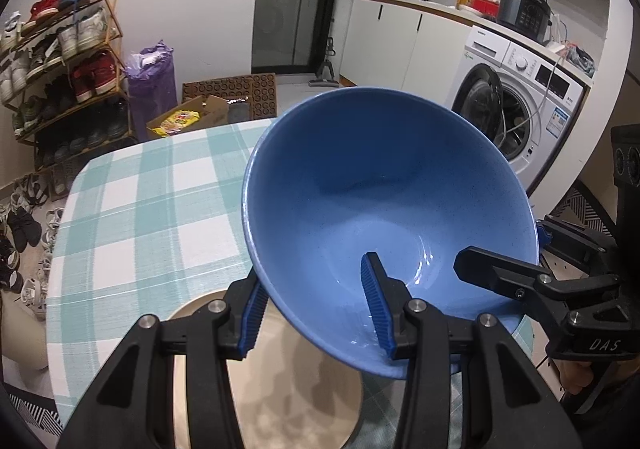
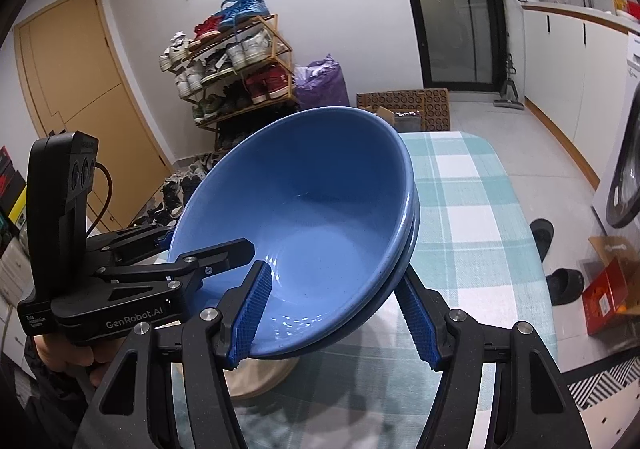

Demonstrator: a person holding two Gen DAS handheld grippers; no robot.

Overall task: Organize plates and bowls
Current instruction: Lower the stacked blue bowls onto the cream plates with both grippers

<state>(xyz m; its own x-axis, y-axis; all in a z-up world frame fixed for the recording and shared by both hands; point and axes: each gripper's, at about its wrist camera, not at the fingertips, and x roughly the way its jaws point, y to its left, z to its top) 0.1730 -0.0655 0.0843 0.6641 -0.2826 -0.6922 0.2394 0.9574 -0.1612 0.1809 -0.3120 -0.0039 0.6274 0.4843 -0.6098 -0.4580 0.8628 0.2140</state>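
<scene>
held aloft and tilted over the desk (image 1: 152,201): blue bowls (image 2: 304,217), two nested, rims visible one under the other in the right wrist view. clamped on the near rim by the left claw (image 1: 316,309), one pad inside, one outside against the wall. gripped likewise on the other side by the right claw (image 2: 340,317), across both nested walls. below, resting on the checked cloth, a beige plate (image 1: 280,381).
</scene>
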